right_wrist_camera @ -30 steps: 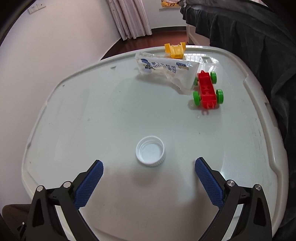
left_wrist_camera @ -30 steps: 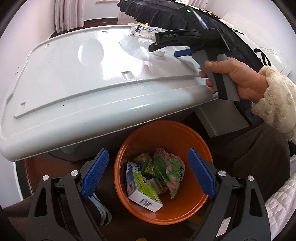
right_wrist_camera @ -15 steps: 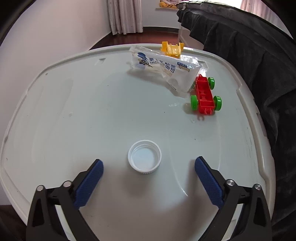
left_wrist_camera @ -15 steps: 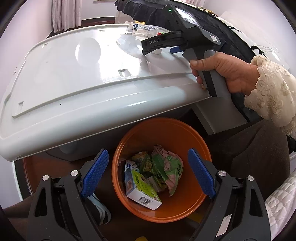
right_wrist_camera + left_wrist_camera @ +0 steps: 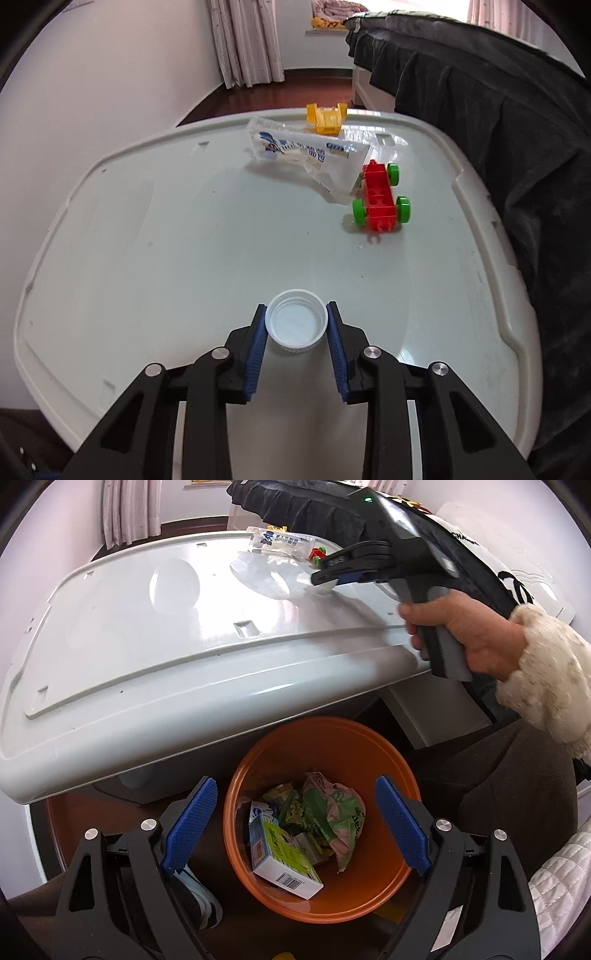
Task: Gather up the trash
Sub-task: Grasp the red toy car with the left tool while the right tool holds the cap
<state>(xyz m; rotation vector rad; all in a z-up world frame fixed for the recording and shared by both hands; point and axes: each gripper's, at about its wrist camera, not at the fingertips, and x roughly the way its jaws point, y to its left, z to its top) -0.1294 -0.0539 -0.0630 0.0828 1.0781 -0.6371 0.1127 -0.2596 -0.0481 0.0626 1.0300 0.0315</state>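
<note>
Cap point(image 5: 296, 319), white and mouth-up at lower centre of the right wrist view, sits clamped between the right gripper point(image 5: 296, 328) pads on the table point(image 5: 147, 258), while the left gripper point(image 5: 295, 827) hangs wide open, empty, above the orange bin point(image 5: 369, 893).

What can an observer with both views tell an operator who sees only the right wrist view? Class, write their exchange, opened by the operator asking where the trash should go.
Operator: Where does the trash go?
Observer: Into the round orange plastic bin below the near edge of the white plastic table.
Operator: Is anything in it?
Observer: Yes, a white and green carton and crumpled green wrappers.
Operator: Where is the left tool?
Observer: The left tool hangs open above that bin, holding nothing.
Operator: Does my right tool look shut from outside?
Observer: Yes. The right tool is shut on the white plastic bottle cap, low over the tabletop.
</note>
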